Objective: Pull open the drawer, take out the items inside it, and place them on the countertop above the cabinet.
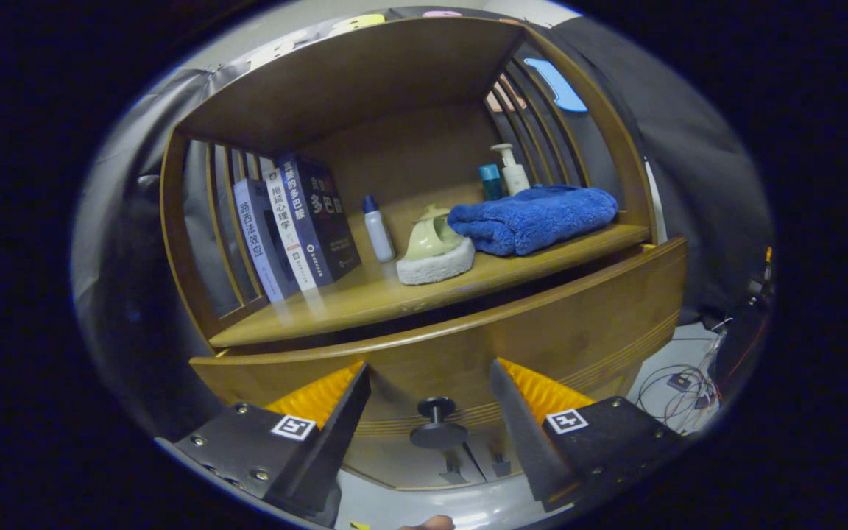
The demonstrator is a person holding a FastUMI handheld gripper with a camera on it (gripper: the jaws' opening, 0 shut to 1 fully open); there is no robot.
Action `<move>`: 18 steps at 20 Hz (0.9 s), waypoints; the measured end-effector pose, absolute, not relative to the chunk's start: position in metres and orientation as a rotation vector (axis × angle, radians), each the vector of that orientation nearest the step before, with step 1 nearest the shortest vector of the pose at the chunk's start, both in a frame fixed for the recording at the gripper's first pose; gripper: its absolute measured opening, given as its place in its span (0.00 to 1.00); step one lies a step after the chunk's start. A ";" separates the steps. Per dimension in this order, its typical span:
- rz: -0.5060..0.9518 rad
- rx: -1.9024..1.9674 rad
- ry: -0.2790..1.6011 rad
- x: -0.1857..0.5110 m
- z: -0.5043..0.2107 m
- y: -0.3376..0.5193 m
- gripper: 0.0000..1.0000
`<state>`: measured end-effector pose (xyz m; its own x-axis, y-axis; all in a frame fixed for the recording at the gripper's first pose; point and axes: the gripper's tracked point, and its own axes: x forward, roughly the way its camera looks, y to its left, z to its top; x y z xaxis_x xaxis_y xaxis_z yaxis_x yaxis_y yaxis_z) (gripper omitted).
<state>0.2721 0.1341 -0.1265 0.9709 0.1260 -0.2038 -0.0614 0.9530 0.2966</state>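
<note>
Gripper view puts us low in front of a wooden cabinet (409, 147), looking up at its drawer (542, 324), whose front stands slightly proud of the countertop (365, 294) above it, so we judge it barely started open, with the contents hidden from us. Our gripper (430, 372) has its fingers spread apart, and the small dark knob (436, 423) sits in the gap between them, touched by neither. That knob is the place to take hold: a short stem ending in a round disc, stiff and smooth-looking, so we would close on the stem behind the disc, where the disc can stop the fingers sliding off. The drawer looks like solid wood, rigid and probably fairly heavy, so we expect it to want a straight, steady pull square to its front; a skewed one could bind it. The countertop already carries a row of books (295, 224), a small bottle (378, 230), a pale scrubber on a white pad (435, 246), a folded blue towel (534, 217) and two pump bottles (505, 177) behind it, leaving bare wood along the front edge.
</note>
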 end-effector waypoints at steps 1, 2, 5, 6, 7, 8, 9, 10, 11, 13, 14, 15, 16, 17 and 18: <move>0.096 0.293 0.223 0.274 -0.126 0.135 0.98; 0.096 0.291 0.224 0.276 -0.127 0.135 0.98; 0.096 0.293 0.225 0.283 -0.127 0.135 0.98; 0.096 0.294 0.225 0.284 -0.127 0.136 0.98; 0.097 0.294 0.226 0.286 -0.127 0.136 0.98; 0.098 0.295 0.227 0.288 -0.127 0.136 0.98; 0.100 0.296 0.227 0.291 -0.127 0.136 0.98; 0.101 0.296 0.227 0.292 -0.127 0.136 0.98; 0.101 0.296 0.229 0.295 -0.127 0.136 0.98; 0.102 0.296 0.230 0.299 -0.127 0.137 0.98; 0.103 0.297 0.230 0.300 -0.126 0.136 0.98; 0.103 0.300 0.230 0.302 -0.126 0.137 0.98; 0.100 0.302 0.231 0.303 -0.127 0.137 0.98; 0.100 0.303 0.229 0.301 -0.127 0.137 0.99; 0.099 0.308 0.228 0.302 -0.127 0.137 0.99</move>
<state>0.3021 0.1369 -0.1266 0.9696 0.1312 -0.2066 -0.0619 0.9483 0.3113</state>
